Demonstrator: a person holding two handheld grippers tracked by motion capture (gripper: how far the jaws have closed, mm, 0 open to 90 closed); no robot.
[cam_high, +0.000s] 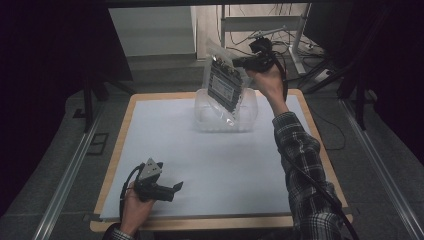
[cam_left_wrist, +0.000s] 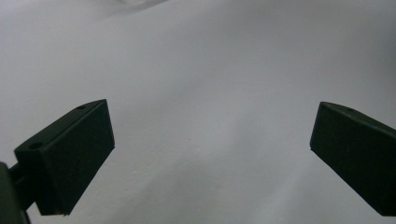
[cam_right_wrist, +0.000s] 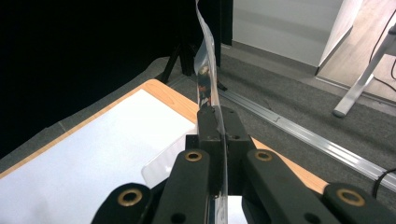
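While right tool (cam_right_wrist: 218, 126) pinches bag (cam_high: 225, 82) edge-on, left tool (cam_left_wrist: 212, 158) spread wide.

Left gripper (cam_left_wrist: 212, 144) jaws spread wide apart, nothing between them, hovering over the bare white table sheet (cam_left_wrist: 210, 70).

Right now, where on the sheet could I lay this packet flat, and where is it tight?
The white sheet is bare between the clear tub and the left gripper, and along its left side. The far middle is crowded: the tub sits there, with the packet hanging over it from the right gripper.
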